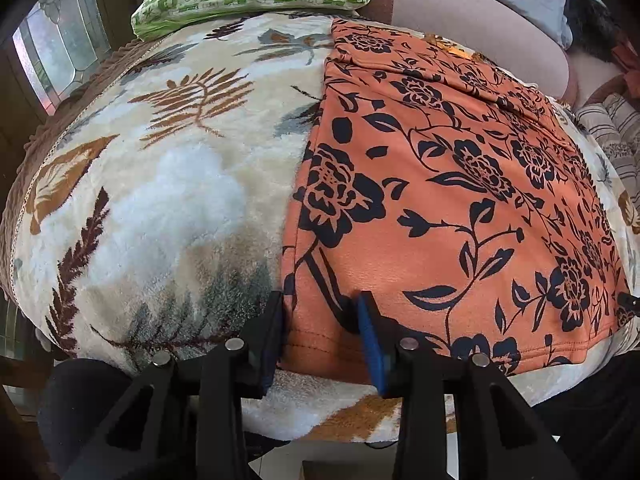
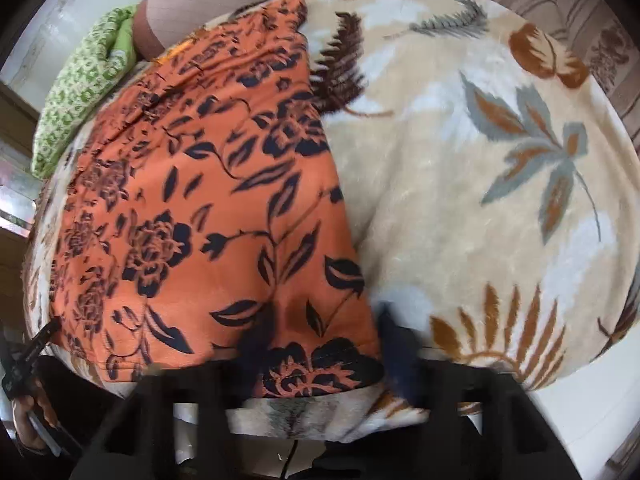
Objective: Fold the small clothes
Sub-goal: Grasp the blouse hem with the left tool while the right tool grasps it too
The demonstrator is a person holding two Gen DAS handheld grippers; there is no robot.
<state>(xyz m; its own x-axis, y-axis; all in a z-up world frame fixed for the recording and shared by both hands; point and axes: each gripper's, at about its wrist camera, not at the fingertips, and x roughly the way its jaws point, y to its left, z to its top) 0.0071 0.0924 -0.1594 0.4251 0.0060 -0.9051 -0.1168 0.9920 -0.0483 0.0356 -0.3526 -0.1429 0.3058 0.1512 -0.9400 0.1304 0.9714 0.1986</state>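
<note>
Now lift evenly, left gripper [image 1: 320,316] and right gripper [image 2: 324,344] both clamped on orange garment [image 1: 460,200] hem corners, over blanket [image 1: 180,184].

The orange garment [image 1: 460,184] is a soft knit piece printed all over with black roses, leaves and trailing vines, and it lies spread flat and mostly smooth, its length running away from the near edge of the surface. Its stitched hem [image 1: 320,350] sits along that near edge, with 1 straight side edge showing in the left wrist view and the other [image 2: 340,208] in the right wrist view. At the far end the cloth [image 2: 224,64] bunches into a few low creases, where a second layer or band crosses it.
</note>
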